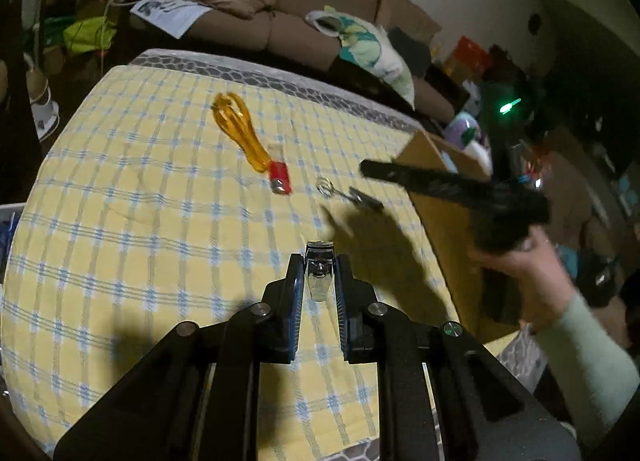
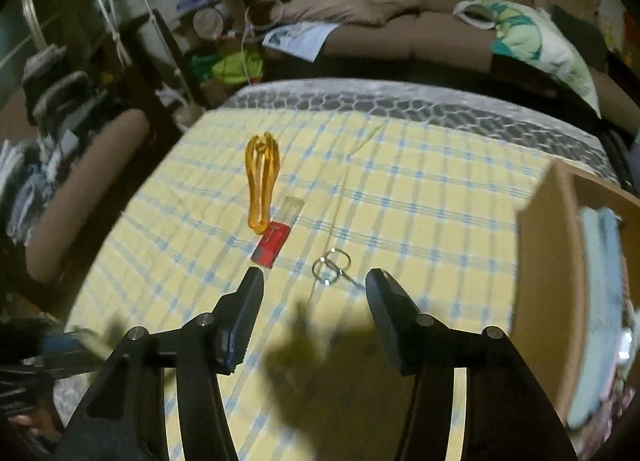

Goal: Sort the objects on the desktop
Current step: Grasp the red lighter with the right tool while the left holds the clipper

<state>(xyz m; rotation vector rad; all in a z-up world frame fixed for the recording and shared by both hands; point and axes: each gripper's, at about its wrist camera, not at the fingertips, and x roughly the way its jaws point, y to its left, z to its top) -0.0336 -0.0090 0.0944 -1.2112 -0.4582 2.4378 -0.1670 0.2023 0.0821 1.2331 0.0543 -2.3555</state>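
The checked yellow cloth (image 2: 420, 197) covers the work surface, with an open cardboard box (image 2: 548, 285) standing at its right edge. On the cloth lie an orange hair claw (image 2: 262, 181), a red lighter (image 2: 272, 247) just beside it, and a key ring (image 2: 330, 267) nearer the box. The left gripper (image 1: 318, 277) is pinched on a metal nail clipper (image 1: 319, 273), held above the cloth. The right gripper (image 2: 316, 301) is spread and empty, poised near the key ring. Judgement: the clipper is mid-carry; next it needs moving over the box and releasing.
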